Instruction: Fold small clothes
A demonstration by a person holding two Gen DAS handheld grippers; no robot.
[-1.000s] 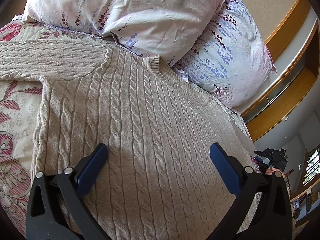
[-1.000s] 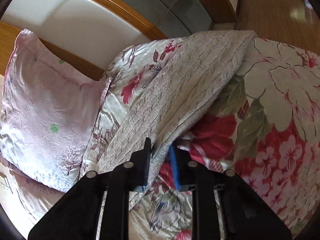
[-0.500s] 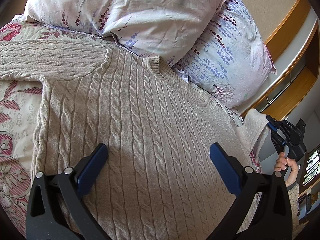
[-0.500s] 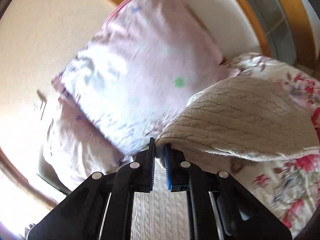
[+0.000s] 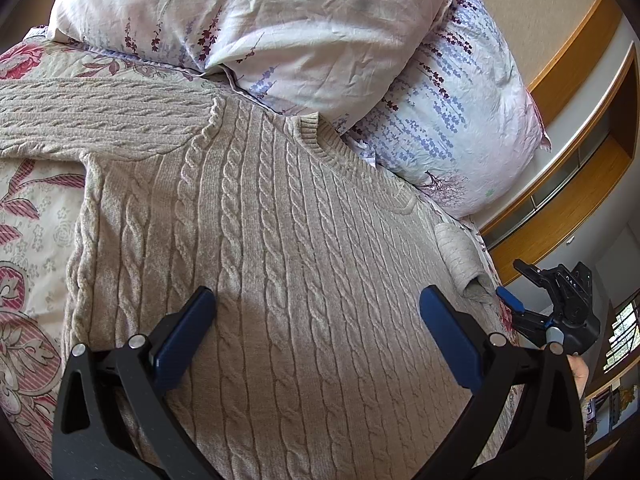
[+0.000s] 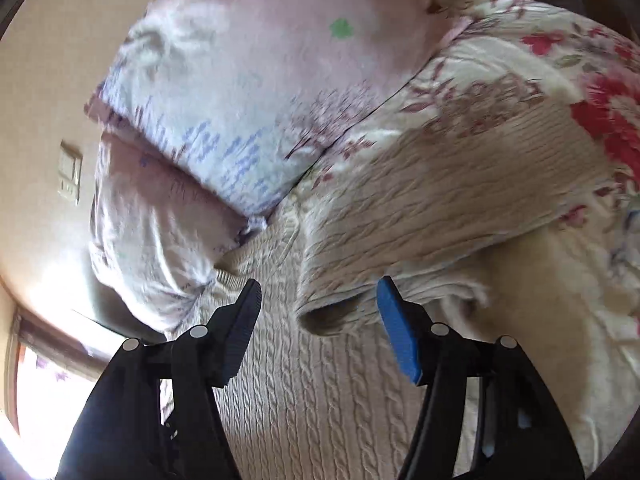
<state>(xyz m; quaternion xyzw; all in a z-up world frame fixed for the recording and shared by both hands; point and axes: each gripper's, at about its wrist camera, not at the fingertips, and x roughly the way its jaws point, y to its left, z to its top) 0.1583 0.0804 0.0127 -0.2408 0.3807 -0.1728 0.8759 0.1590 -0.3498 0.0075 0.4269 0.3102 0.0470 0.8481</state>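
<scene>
- Two tongs are gaping: left tongs [image 5: 316, 320] wide over the sweater [image 5: 260, 240]; right tongs [image 6: 318, 308] just opening, sleeve [image 6: 420, 220] lying unpinched between them.
- Sweater's neckline is pointing away from the left tongs, toward the pillows [image 5: 280, 20].
- No writing is showing.

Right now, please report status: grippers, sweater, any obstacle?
Left gripper open above sweater. Right gripper just opened, sleeve folded in, released. Pillows touch the collar.
</scene>
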